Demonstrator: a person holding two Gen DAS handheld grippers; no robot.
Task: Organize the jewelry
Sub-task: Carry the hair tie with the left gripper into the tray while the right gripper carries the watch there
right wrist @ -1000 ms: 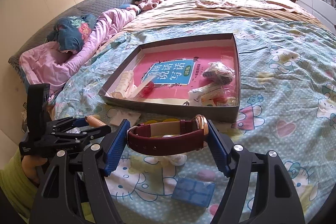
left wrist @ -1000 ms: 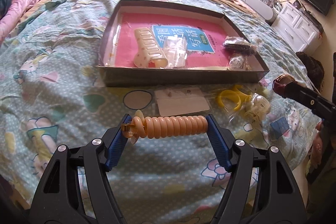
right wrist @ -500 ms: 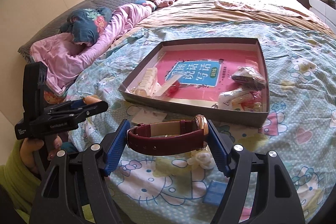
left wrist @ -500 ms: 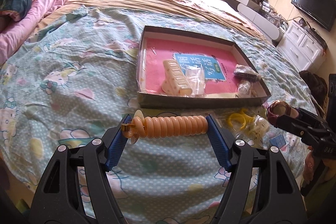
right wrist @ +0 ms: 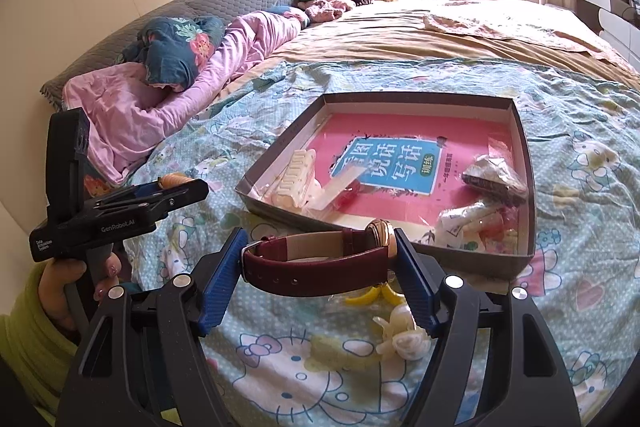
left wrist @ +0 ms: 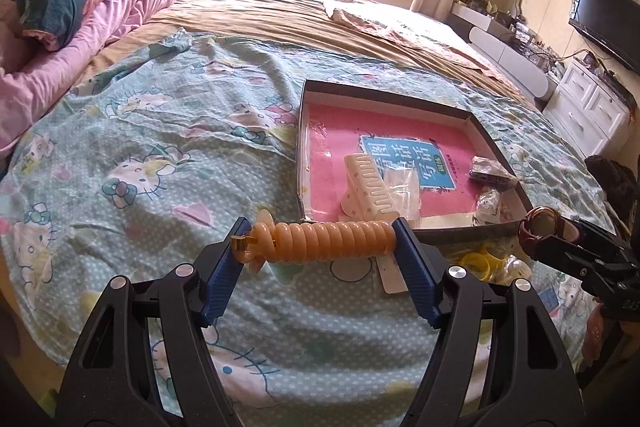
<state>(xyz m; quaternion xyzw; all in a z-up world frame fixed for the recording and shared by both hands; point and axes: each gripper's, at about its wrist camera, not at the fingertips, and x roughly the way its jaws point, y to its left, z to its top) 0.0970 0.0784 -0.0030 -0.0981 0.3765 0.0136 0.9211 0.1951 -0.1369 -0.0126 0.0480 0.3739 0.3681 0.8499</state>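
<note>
Left gripper [left wrist: 320,241] jaws pinch coil [left wrist: 326,242] endwise; right gripper [right wrist: 318,259] jaws clamp watch [right wrist: 316,265]. Tray [right wrist: 524,155] just ahead, likely drop target.

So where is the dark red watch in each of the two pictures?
Left wrist view: the watch is at the far right edge, clamped in the right gripper, just past the box's near right corner.
Right wrist view: the watch is low in the middle, stretched between the blue pads.
Shared landmark: the shallow box with the pink book inside.
</note>
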